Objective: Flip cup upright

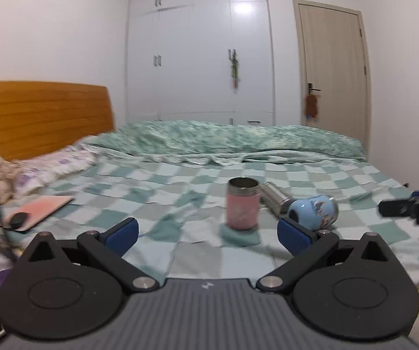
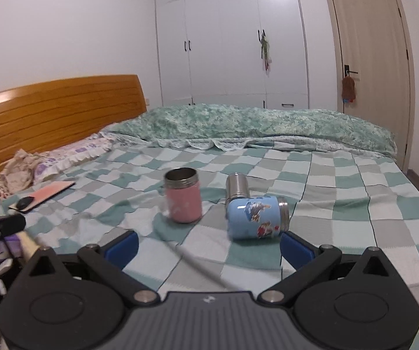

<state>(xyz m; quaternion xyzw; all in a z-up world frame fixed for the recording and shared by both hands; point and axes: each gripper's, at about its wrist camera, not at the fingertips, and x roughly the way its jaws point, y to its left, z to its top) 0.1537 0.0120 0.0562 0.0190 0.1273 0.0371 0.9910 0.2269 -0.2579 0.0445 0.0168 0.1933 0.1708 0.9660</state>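
Observation:
A pink cup (image 1: 243,204) (image 2: 183,199) stands upright on the checked bedspread, mouth up. A light blue cup with cartoon prints (image 2: 257,217) (image 1: 313,212) lies on its side to the right of it. A bare steel cup (image 2: 236,189) (image 1: 273,197) lies on its side just behind the blue one. My left gripper (image 1: 208,234) is open and empty, a short way in front of the pink cup. My right gripper (image 2: 209,248) is open and empty, just in front of the blue cup. The right gripper also shows at the right edge of the left wrist view (image 1: 410,207).
The cups lie on a bed (image 2: 355,198) with a checked green cover. A rolled green quilt (image 2: 268,125) lies across the far side. A pink notebook with a black mouse (image 2: 43,195) sits at the left near pillows (image 2: 63,157) and a wooden headboard (image 2: 57,113).

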